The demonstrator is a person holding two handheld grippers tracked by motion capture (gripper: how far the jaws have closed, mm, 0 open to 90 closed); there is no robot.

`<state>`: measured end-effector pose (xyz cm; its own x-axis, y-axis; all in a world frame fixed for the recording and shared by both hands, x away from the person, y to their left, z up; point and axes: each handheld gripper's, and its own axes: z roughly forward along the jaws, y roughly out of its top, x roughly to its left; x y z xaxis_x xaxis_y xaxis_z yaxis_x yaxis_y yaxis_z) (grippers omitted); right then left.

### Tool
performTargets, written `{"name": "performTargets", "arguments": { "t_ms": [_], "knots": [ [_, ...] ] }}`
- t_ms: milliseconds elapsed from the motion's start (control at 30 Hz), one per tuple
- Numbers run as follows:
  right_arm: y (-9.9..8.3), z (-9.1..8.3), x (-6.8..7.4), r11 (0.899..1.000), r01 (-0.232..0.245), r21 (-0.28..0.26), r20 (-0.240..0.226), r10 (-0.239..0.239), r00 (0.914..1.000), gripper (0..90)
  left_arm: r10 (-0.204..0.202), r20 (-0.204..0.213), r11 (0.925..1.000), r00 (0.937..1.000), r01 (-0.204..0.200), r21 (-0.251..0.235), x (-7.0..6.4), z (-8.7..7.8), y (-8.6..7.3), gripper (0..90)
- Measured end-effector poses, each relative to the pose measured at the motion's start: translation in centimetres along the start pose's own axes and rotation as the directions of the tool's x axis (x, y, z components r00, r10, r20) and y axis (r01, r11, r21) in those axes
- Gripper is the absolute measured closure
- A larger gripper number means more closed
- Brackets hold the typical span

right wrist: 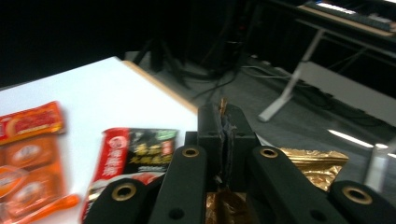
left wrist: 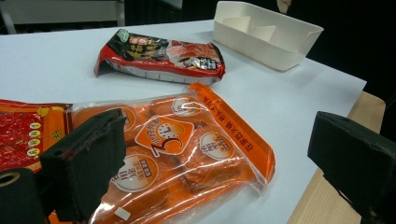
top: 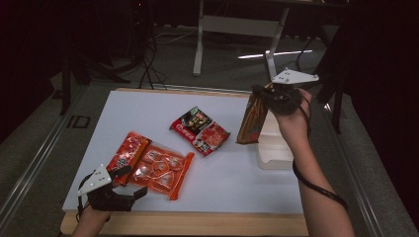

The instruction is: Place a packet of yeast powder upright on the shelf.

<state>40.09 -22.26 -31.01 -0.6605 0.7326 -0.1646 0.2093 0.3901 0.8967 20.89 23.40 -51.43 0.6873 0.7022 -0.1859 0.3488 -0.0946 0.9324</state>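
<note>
Right now my right gripper [top: 261,93] is clenched on the top edge of a gold-and-orange packet [top: 250,121], which hangs off the table surface, just above the near-left edge of the white tray [top: 274,150] at the table's right side. In the right gripper view the fingers [right wrist: 211,128] press flat together with a sliver of the packet's seam sticking up between them, and gold foil shows below. My left gripper [top: 129,181] sits released at the near-left corner of the white table [top: 148,106], its two pads wide apart around the near end of a clear orange pack of small round portions [top: 160,169]. A red-and-orange packet [top: 127,152] lies touching that pack's left side. Farther out, near the middle, lies a red-and-black packet [top: 200,130], well apart from both grippers.
</note>
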Motion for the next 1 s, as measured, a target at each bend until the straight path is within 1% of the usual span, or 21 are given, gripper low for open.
{"name": "performTargets", "arguments": {
  "t_ms": [33, 67, 133, 167, 233, 267, 333, 367, 467, 633, 733, 767, 800, 967, 1000],
  "knots": [
    [0.1, 0.0, -0.3, 1.000, -0.006, -0.001, 0.005, 0.006, 1.0000, 87.7, 0.000, 0.000, 1.0000, 1.0000, 0.000, 0.000, 0.0, 0.0, 0.0, 4.3],
    [0.2, 0.0, -0.6, 1.000, -0.003, -0.003, 0.024, 0.003, 0.9997, 87.7, 0.001, -0.001, 1.0000, 1.0000, -0.001, 0.002, 0.0, 0.0, 0.0, 4.3],
    [0.3, 0.1, -1.1, 1.000, -0.013, -0.005, 0.032, 0.013, 0.9994, 87.7, 0.001, -0.002, 1.0000, 1.0000, -0.001, 0.004, 0.0, 0.0, 0.0, 4.3],
    [0.3, 0.2, -1.4, 1.000, -0.011, -0.006, 0.049, 0.012, 0.9987, 87.6, 0.001, -0.002, 1.0000, 1.0000, -0.001, 0.002, 0.0, 0.0, 0.0, 4.3],
    [0.3, 0.3, -2.0, 1.000, -0.016, -0.012, 0.066, 0.017, 0.9977, 87.6, 0.000, -0.004, 1.0000, 1.0000, 0.000, 0.001, 0.0, 0.0, 0.0, 4.3],
    [0.3, 0.4, -2.3, 1.000, -0.014, -0.016, 0.086, 0.015, 0.9962, 87.6, 0.000, -0.005, 1.0000, 1.0000, 0.000, 0.002, 0.0, 0.0, 0.0, 4.3],
    [0.3, 0.6, -2.8, 1.000, -0.020, -0.016, 0.098, 0.021, 0.9950, 87.6, 0.000, -0.006, 1.0000, 1.0000, 0.000, 0.004, 0.0, 0.0, -0.1, 4.3],
    [0.3, 0.7, -3.0, 1.000, -0.023, -0.018, 0.111, 0.025, 0.9935, 87.6, -0.002, -0.007, 1.0000, 1.0000, 0.002, 0.002, 0.0, -0.1, -0.1, 4.3],
    [0.0, 1.1, -4.1, 0.999, -0.040, -0.023, 0.133, 0.043, 0.9903, 87.6, -0.002, -0.009, 1.0000, 1.0000, 0.002, 0.002, 0.0, -0.1, -0.1, 4.3],
    [-0.6, 1.7, -5.6, 0.997, -0.066, -0.031, 0.174, 0.070, 0.9823, 87.5, -0.003, -0.013, 1.0000, 0.9999, 0.003, 0.004, -0.1, -0.4, -0.2, 4.3],
    [-1.0, 1.9, -6.3, 0.996, -0.081, -0.047, 0.192, 0.089, 0.9774, 87.5, -0.004, -0.018, 1.0000, 0.9998, 0.004, 0.003, -0.2, -0.5, -0.3, 4.3],
    [-1.2, 2.1, -6.6, 0.995, -0.085, -0.052, 0.205, 0.094, 0.9742, 87.5, -0.005, -0.020, 1.0000, 0.9998, 0.005, 0.005, -0.2, -0.6, -0.3, 4.3],
    [-1.3, 2.2, -6.9, 0.994, -0.093, -0.054, 0.207, 0.103, 0.9730, 87.5, -0.008, -0.022, 1.0000, 0.9997, 0.008, 0.006, -0.2, -0.7, -0.3, 4.3],
    [-2.0, 2.8, -8.0, 0.993, -0.099, -0.057, 0.252, 0.110, 0.9615, 87.4, -0.017, -0.037, 0.9999, 0.9992, 0.017, -0.002, -0.3, -1.2, -0.5, 4.3],
    [-2.1, 3.0, -8.2, 0.993, -0.103, -0.054, 0.252, 0.113, 0.9610, 87.4, -0.018, -0.039, 0.9998, 0.9991, 0.018, -0.001, -0.4, -1.3, -0.6, 4.3]
  ]
}}
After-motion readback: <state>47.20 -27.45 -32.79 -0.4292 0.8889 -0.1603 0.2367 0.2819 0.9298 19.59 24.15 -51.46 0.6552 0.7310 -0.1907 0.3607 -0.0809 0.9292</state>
